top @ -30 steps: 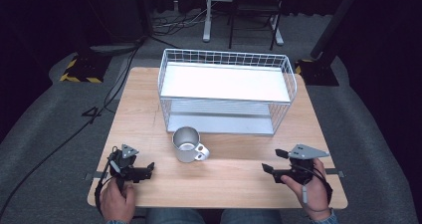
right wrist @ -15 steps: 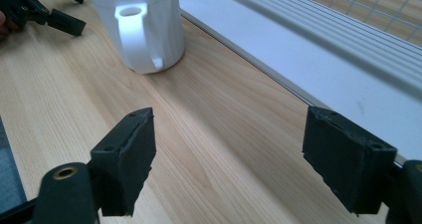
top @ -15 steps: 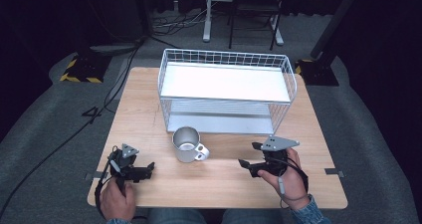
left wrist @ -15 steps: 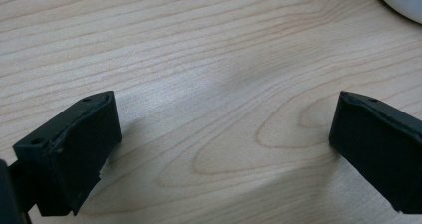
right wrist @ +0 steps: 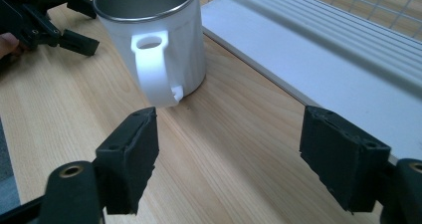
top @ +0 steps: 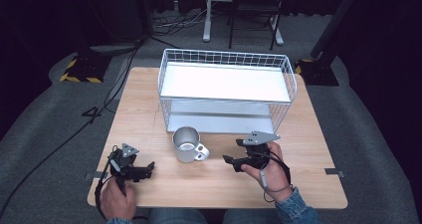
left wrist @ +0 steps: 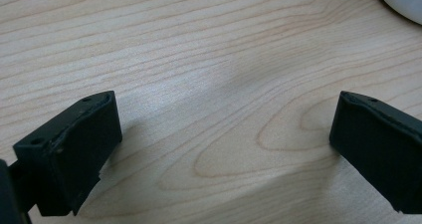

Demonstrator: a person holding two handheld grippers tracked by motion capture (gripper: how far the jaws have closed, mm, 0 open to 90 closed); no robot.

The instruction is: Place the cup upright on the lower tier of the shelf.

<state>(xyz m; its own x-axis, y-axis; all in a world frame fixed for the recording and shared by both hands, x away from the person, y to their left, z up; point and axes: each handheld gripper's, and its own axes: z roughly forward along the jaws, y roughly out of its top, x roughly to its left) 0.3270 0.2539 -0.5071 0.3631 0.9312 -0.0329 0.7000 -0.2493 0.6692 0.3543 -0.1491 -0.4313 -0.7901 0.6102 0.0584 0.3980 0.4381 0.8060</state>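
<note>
A white mug (top: 186,144) with a metal inside stands upright on the wooden table (top: 142,102), its handle (top: 201,155) turned to the right. My right gripper (top: 232,152) lies just right of the handle and points at it, open. In the right gripper view the mug (right wrist: 159,35) stands a short way ahead of the right gripper (right wrist: 229,144); its jaws have just been closing slightly with nothing between them. My left gripper (top: 148,169) rests open on the table left of the mug, and bare wood lies under the left gripper (left wrist: 224,119).
A white wire basket (top: 224,55) with two white shelves stands behind the mug; its lower shelf (right wrist: 323,50) runs close along the right gripper's far side. The left gripper (right wrist: 45,20) shows beyond the mug. The table's front edge is near both hands.
My right gripper has slid left across the table, from near the right edge to just beside the mug's handle. The left gripper and the mug have stayed put.
</note>
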